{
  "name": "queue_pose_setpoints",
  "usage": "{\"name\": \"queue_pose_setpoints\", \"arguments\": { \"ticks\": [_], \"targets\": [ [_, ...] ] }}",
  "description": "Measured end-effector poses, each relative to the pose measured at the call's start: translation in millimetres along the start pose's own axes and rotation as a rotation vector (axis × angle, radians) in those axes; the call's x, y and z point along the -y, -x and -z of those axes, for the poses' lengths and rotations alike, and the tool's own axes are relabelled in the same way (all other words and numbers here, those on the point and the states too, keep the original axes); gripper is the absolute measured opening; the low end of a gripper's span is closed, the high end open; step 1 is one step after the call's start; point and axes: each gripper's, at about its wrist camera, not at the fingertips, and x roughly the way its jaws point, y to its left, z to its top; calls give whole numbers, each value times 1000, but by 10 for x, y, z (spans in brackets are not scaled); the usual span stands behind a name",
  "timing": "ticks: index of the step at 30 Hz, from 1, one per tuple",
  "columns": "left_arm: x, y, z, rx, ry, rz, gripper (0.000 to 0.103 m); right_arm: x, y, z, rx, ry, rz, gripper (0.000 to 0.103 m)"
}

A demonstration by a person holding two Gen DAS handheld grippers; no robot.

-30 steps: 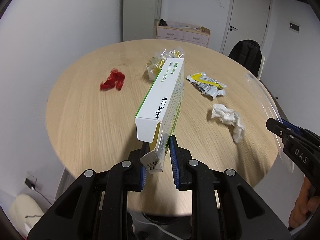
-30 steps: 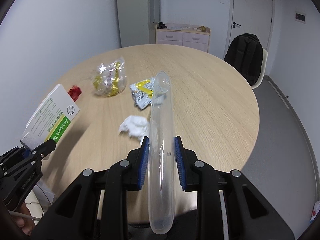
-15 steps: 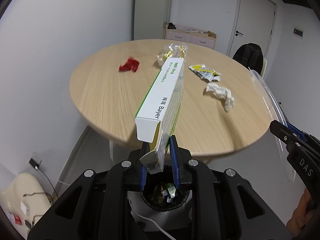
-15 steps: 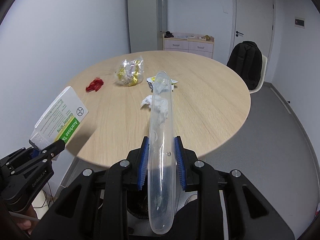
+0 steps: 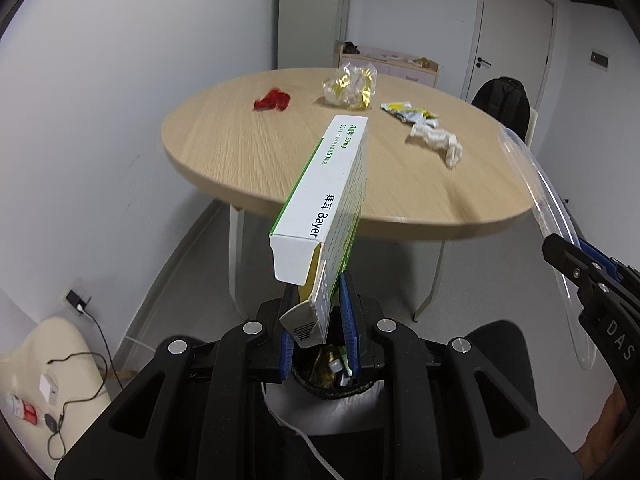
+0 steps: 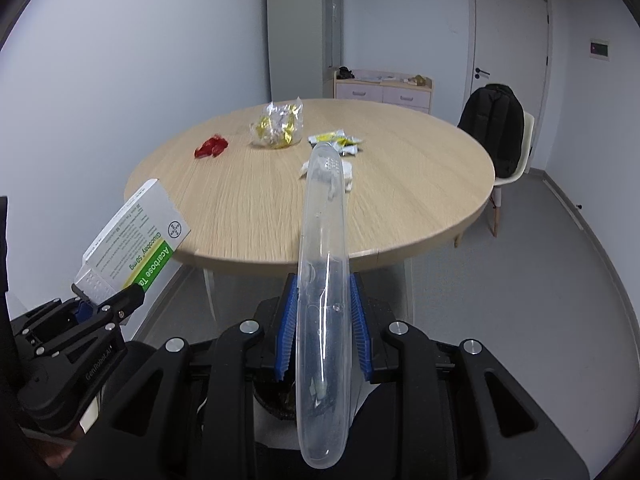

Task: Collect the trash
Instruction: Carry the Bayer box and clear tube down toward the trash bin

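Your left gripper (image 5: 318,334) pinches a white-and-green medicine box (image 5: 328,200) reading "Bayer" and "Acarbose", and your right gripper (image 6: 322,328) clamps a clear plastic lid (image 6: 322,280) — both are off the round table's (image 6: 400,200) near edge, over open grey floor. Directly below sits a dark trash bin (image 5: 332,372). On the table, from 11 to 1 o'clock: a red wrapper (image 5: 272,100), a clear-and-gold bag (image 5: 350,86), a yellow-and-silver wrapper (image 5: 408,112) and a crumpled tissue (image 5: 436,142).

The round wooden worktop (image 5: 248,152) carries a red wrapper (image 5: 273,100), a clear crinkled bag (image 5: 350,86), a yellow-silver packet (image 5: 408,111) and a crumpled tissue (image 5: 438,142)
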Motion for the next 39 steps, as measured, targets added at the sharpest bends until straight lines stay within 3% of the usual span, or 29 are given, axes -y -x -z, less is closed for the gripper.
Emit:
{"name": "queue_pose_setpoints", "arguments": {
  "ticks": [13, 31, 39],
  "targets": [
    [-105, 8, 443, -30, 8, -7, 20, -125, -23, 500, -45, 46, 8, 25],
    [-85, -385, 791, -121, 6, 26, 20, -80, -321, 848, -113, 44, 37, 25],
    [-129, -676, 929, -145, 5, 21, 20, -52, -585, 1064, -194, 44, 40, 25]
  ]
}}
